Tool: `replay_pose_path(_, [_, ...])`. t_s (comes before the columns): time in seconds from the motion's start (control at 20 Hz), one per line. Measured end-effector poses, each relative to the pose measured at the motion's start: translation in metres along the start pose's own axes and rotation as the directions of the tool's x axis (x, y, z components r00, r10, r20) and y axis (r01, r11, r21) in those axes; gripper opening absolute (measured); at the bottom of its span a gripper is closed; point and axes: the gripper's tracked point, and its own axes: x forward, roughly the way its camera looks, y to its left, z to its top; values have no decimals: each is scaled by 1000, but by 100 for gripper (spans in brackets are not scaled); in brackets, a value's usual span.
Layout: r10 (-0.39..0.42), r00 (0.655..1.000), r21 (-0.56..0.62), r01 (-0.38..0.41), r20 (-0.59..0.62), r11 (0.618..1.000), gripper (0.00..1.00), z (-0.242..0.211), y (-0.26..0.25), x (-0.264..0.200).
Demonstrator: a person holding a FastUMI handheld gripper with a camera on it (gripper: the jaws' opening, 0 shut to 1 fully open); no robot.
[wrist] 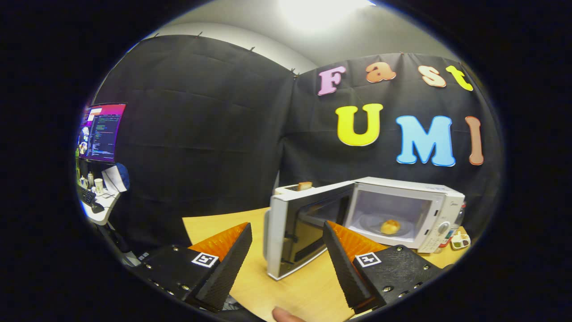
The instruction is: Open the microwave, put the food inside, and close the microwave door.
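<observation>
Microwave sits on the desk with its door swung wide and the food already inside on the turntable. Gripper, fingers apart and empty, hangs just before the door; closing it looks next.

I see the white microwave standing on the wooden table, just ahead of my fingers and a little toward the right one. Its door hangs wide open, swung out to the left so that its edge faces me and its dark window panel looks into the cavity. Inside, on the round glass turntable, sits the food, a small golden bun, roughly centred and upright.
</observation>
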Motion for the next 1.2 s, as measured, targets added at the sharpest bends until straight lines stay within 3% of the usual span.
replay_pose_path(0.1, [6,1000,-21,-6,1,1000,90,-7,17,8])
replay_pose_path(0.2, [5,1000,-10,-5,-18,1000,72,-16,28,26])
replay_pose_path(0.35, [32,995,73,-26,-89,997,33,-41,41,49])
replay_pose_path(0.45, [49,990,144,-29,-133,989,33,-57,47,67])
replay_pose_path(0.5, [-1,987,160,27,-163,987,33,-67,38,80])
replay_pose_path(0.55, [11,983,184,24,-185,983,2,-73,37,82])
replay_pose_path(0.65, [5,981,236,41,-193,971,4,-79,31,96])
replay_pose_path(0.7, [34,983,257,14,-183,966,4,-79,36,101])
replay_pose_path(0.95, [41,989,214,-10,-140,977,4,-72,51,110])
replay_pose_path(1.2, [-30,990,170,53,-135,984,2,-73,37,118])
